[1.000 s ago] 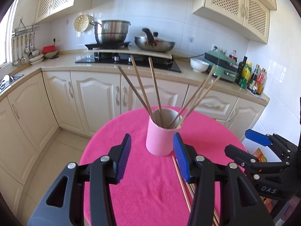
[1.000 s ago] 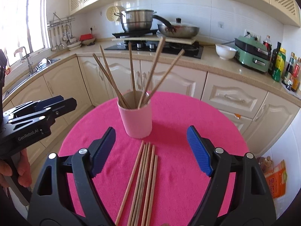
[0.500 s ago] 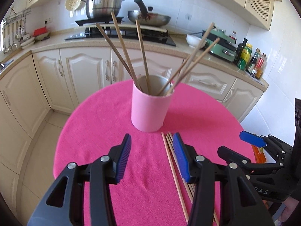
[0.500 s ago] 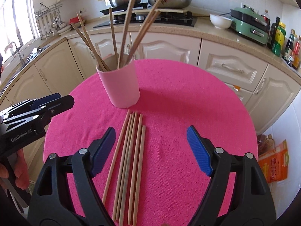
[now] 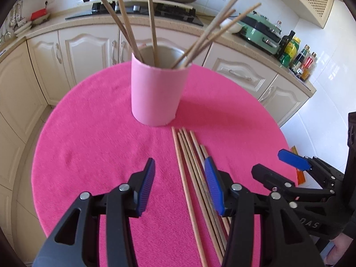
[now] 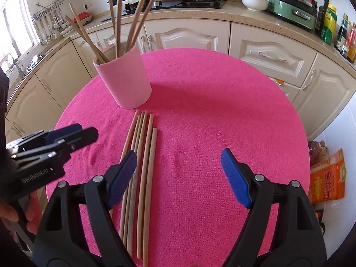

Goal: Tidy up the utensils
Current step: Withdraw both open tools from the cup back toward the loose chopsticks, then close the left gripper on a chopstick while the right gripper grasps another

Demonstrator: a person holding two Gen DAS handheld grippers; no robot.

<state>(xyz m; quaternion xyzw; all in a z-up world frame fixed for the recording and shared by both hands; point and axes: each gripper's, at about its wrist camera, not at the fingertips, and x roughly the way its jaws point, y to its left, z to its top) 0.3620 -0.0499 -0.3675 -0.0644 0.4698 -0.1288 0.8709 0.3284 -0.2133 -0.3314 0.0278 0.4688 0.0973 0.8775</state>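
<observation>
- Chopsticks [image 6: 142, 173] lie loose in a tight row on the pink tablecloth [image 6: 211, 111], running under my right gripper's [image 6: 178, 173] left finger, whose pads stand wide apart and empty.
- My left gripper [image 5: 180, 184] is parted to a moderate gap, holding nothing; the same row passes beneath its right finger [image 5: 212, 184].
- Ahead of both sets of fingers stands the pink cup [image 5: 159, 93], upright, with more chopsticks [image 5: 153, 22] leaning out of it, its base just beyond the row's far tips.
</observation>
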